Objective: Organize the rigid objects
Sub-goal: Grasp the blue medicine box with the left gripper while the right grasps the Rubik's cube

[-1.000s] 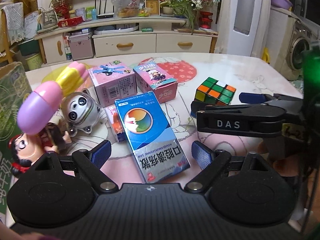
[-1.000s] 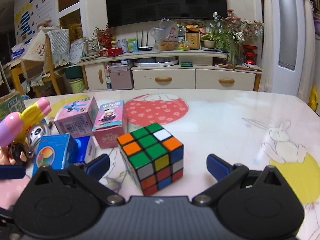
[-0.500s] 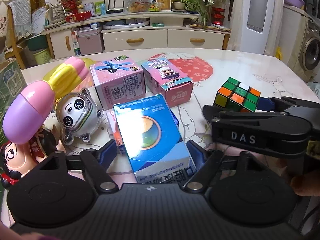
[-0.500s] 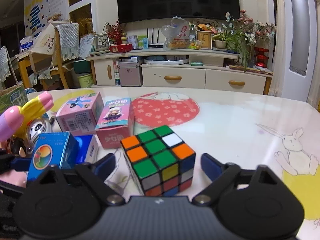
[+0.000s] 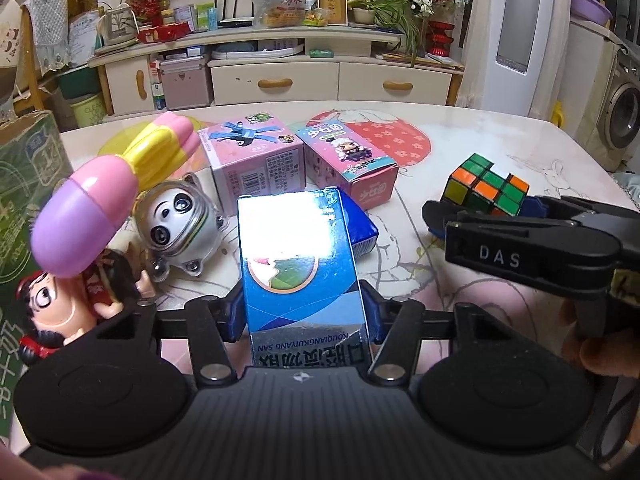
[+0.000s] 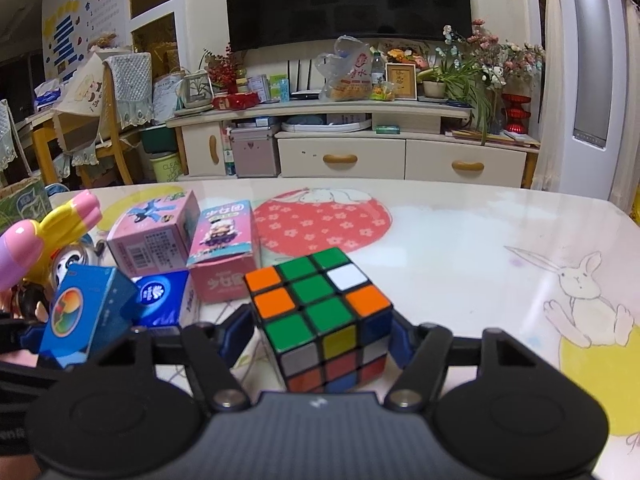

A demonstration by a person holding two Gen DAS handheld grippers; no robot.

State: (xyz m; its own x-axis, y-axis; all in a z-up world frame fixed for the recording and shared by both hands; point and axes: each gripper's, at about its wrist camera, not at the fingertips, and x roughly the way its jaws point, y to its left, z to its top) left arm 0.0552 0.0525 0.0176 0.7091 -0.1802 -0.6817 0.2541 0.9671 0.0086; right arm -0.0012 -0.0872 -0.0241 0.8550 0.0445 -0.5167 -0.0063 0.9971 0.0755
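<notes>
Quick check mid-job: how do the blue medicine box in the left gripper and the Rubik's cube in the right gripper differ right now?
The blue box is long and narrow; the Rubik's cube is equal-sided. The box is mostly blue with printed artwork; the cube shows green, orange, white, yellow and red stickers. The box looks tilted and raised in the left gripper; whether the cube is lifted in the right gripper is unclear. Both sit clamped between blue finger pads.

Left gripper (image 5: 305,314) clamped flat on both sides of a blue box (image 5: 298,264), fingers (image 5: 236,312) level. Right gripper (image 6: 322,332) pinching a puzzle cube (image 6: 320,312), also seen side-on from the left wrist view.
</notes>
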